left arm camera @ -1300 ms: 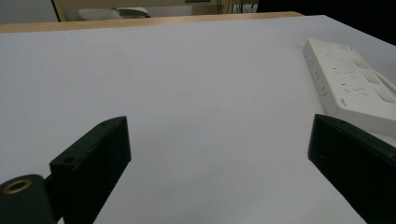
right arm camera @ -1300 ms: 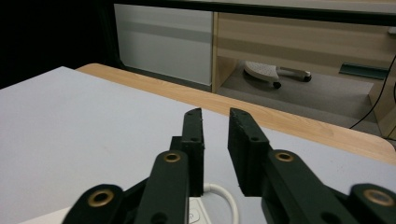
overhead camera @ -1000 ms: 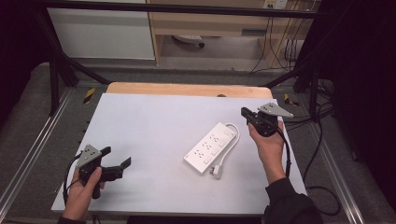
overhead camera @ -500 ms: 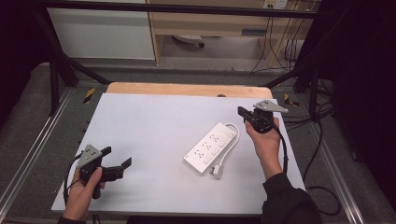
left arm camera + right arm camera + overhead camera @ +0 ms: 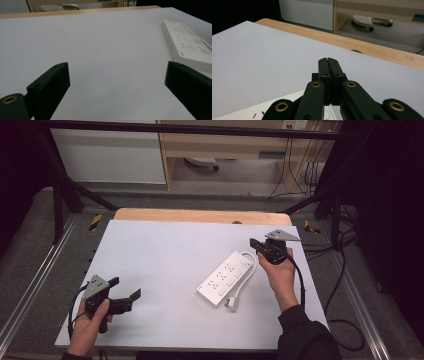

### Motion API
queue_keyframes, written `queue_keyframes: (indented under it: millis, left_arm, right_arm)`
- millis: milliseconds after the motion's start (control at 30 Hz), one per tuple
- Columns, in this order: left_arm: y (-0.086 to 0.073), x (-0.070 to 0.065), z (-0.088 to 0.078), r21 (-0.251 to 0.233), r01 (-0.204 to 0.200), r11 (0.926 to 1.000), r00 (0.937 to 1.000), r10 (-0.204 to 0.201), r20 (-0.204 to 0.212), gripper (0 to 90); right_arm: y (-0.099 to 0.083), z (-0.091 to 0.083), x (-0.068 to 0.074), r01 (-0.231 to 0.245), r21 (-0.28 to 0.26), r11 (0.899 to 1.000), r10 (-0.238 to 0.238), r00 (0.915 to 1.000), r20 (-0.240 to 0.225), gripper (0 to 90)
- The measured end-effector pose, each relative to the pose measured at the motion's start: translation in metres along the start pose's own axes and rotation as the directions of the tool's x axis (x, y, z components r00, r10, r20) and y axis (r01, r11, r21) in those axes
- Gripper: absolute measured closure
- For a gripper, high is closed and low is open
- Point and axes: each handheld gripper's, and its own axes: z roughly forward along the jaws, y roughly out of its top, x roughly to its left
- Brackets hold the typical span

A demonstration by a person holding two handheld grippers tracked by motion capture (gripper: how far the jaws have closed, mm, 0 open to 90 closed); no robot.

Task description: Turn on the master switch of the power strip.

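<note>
A white power strip [image 5: 226, 277] lies diagonally on the white table top, its cable looping round its far end and its plug [image 5: 232, 304] resting at the near end. My right gripper [image 5: 256, 244] hovers just beyond the strip's far end, jaws shut with nothing between them; in the right gripper view the two jaws [image 5: 328, 62] press flat together above the strip's top face [image 5: 287, 106]. My left gripper [image 5: 125, 288] is held low at the near left of the table, jaws wide open and empty [image 5: 117, 82]. The power strip [image 5: 186, 45] lies ahead of it to the right.
The white table top [image 5: 170, 250] has a wooden strip [image 5: 200, 216] along its far edge. Metal frame rails run along both sides. Cables [image 5: 345, 285] trail over the floor to the right. A white cabinet [image 5: 110, 155] and a wooden shelf stand beyond the table.
My right gripper has shifted slightly left and a little further up the table above the strip's far end. The left gripper has stayed where it was.
</note>
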Motion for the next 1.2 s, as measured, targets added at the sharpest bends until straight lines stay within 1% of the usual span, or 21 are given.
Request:
queue_keyframes:
  millis: [233,600,700,767,800,867,900,1067,1200]
  left_arm:
    - [0.000,0.000,0.000,0.000,-0.001,1.0000,1.0000,0.001,0.000,5.9]
    - [0.000,0.000,0.000,-0.003,0.003,1.0000,1.0000,-0.003,-0.002,5.9]
    - [0.000,0.000,-0.001,-0.003,0.005,1.0000,1.0000,-0.005,-0.001,5.9]
    - [0.000,0.000,0.000,-0.003,0.005,1.0000,1.0000,-0.005,-0.002,5.9]
    - [0.000,0.000,0.000,-0.003,0.005,1.0000,1.0000,-0.005,-0.002,5.9]
    - [0.000,0.001,-0.001,-0.003,0.006,1.0000,1.0000,-0.006,-0.003,5.8]
    - [0.000,0.001,-0.001,-0.002,0.004,1.0000,1.0000,-0.004,-0.004,5.6]
    - [0.000,0.001,0.000,0.000,0.005,1.0000,1.0000,-0.005,-0.006,5.7]
    - [0.000,0.001,0.000,0.000,0.006,1.0000,1.0000,-0.006,-0.006,5.7]
  right_arm:
    - [-0.003,0.002,0.000,-0.023,0.018,1.000,0.023,0.9997,0.002,90.0]
    - [-0.007,0.009,0.007,-0.012,0.046,0.999,0.012,0.9999,-0.005,90.0]
    - [-0.012,0.012,0.008,-0.007,0.065,0.998,0.008,0.9999,-0.007,90.0]
    - [-0.013,0.013,0.008,-0.007,0.064,0.998,0.008,0.9999,-0.007,90.0]
    - [-0.016,0.013,0.008,-0.020,0.070,0.997,0.020,0.9998,-0.007,90.0]
    - [-0.018,0.014,0.007,-0.016,0.073,0.997,0.016,0.9998,-0.007,90.0]
    - [-0.022,0.014,0.007,-0.021,0.078,0.997,0.021,0.9998,-0.006,90.0]
    - [-0.027,0.014,0.007,-0.031,0.074,0.997,0.032,0.9995,-0.004,90.0]
    - [-0.034,0.015,0.006,-0.043,0.084,0.996,0.043,0.9991,-0.001,90.0]
